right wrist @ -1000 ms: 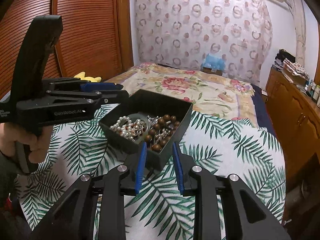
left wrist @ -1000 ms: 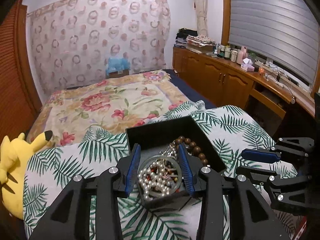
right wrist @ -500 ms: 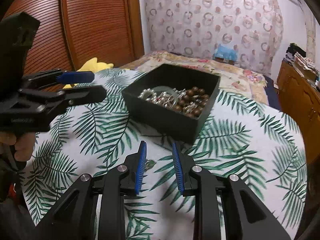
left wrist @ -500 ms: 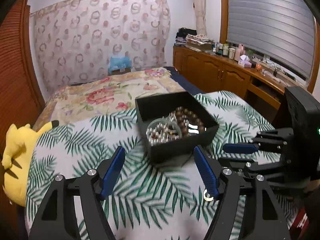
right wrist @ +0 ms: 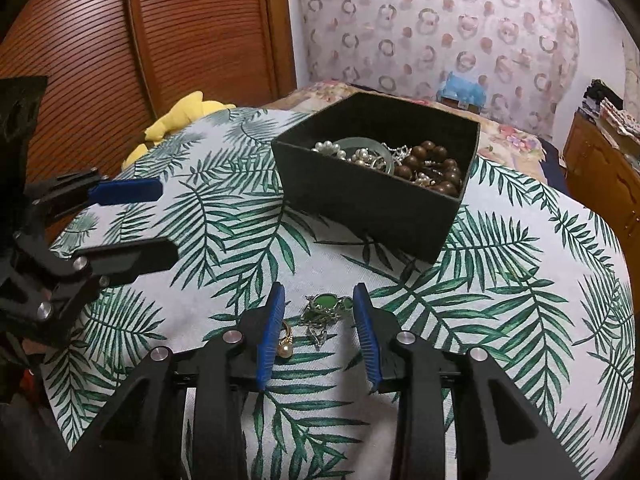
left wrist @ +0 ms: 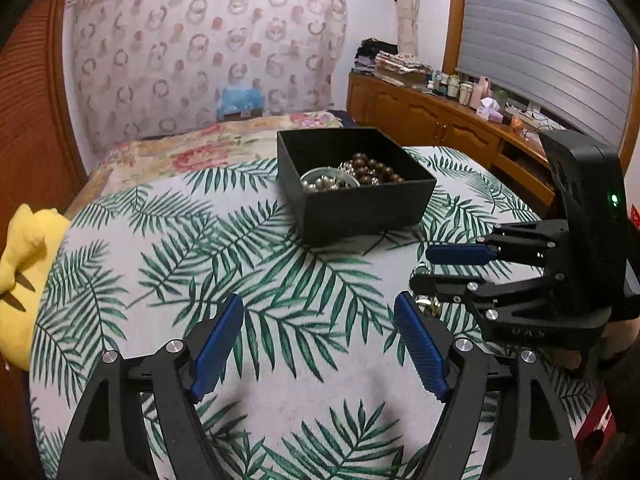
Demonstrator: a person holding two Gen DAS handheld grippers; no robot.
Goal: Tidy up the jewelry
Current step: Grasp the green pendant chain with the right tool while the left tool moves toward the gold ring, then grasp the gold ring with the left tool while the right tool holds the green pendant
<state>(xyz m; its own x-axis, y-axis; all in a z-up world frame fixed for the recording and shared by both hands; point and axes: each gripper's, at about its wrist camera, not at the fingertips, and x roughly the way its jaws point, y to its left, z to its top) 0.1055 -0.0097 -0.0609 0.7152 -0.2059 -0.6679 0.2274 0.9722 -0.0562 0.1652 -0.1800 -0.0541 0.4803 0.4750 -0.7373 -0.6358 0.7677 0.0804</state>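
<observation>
Right wrist view: green-stone necklace [right wrist: 325,309] on the tablecloth [right wrist: 500,320] between parted, empty jaws.

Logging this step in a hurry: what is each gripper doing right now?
Left gripper: open, holding nothing.
Right gripper: open, straddling the green pendant on the cloth, not gripping it.

Bedroom: floral bed [left wrist: 208,148], wooden cabinets [left wrist: 432,120] (cluttered top), shuttered window [left wrist: 548,40].
</observation>
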